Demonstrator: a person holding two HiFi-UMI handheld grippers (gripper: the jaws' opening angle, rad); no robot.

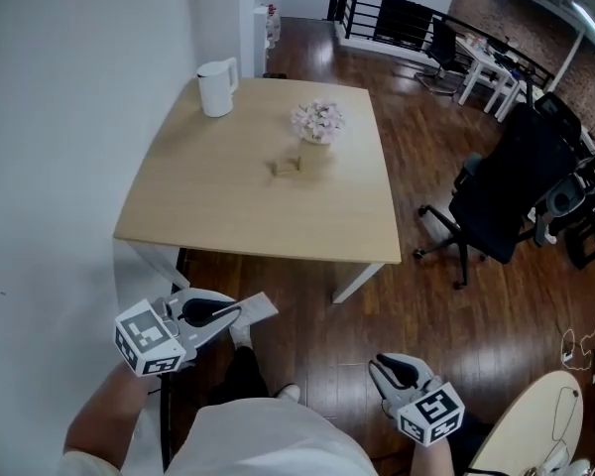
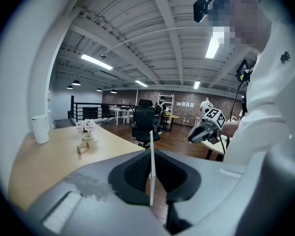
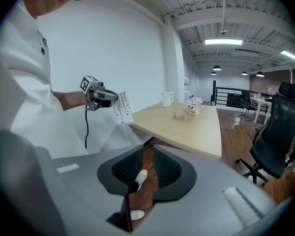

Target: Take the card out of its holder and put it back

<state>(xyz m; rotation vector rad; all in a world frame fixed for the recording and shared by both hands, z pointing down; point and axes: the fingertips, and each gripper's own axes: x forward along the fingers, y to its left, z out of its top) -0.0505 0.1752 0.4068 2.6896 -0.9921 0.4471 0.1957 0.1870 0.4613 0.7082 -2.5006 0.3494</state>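
Note:
A small wooden card holder [image 1: 288, 167] stands empty near the middle of the light wooden table [image 1: 218, 206], in front of the flowers. My left gripper [image 1: 233, 313] is low down, off the table's near edge, and is shut on a white printed card [image 1: 259, 307]. In the left gripper view the card [image 2: 151, 171] shows edge-on between the pads, with the holder [image 2: 82, 149] far off on the table. The right gripper view shows the card [image 3: 122, 107] in the left gripper [image 3: 108, 96]. My right gripper [image 1: 377, 365] hangs over the floor, shut and empty.
A white kettle [image 1: 216, 87] stands at the table's far left and a pot of pale flowers [image 1: 317, 122] behind the holder. A black office chair [image 1: 506, 191] is right of the table. A round pale table [image 1: 535, 424] sits at the lower right. A white wall runs along the left.

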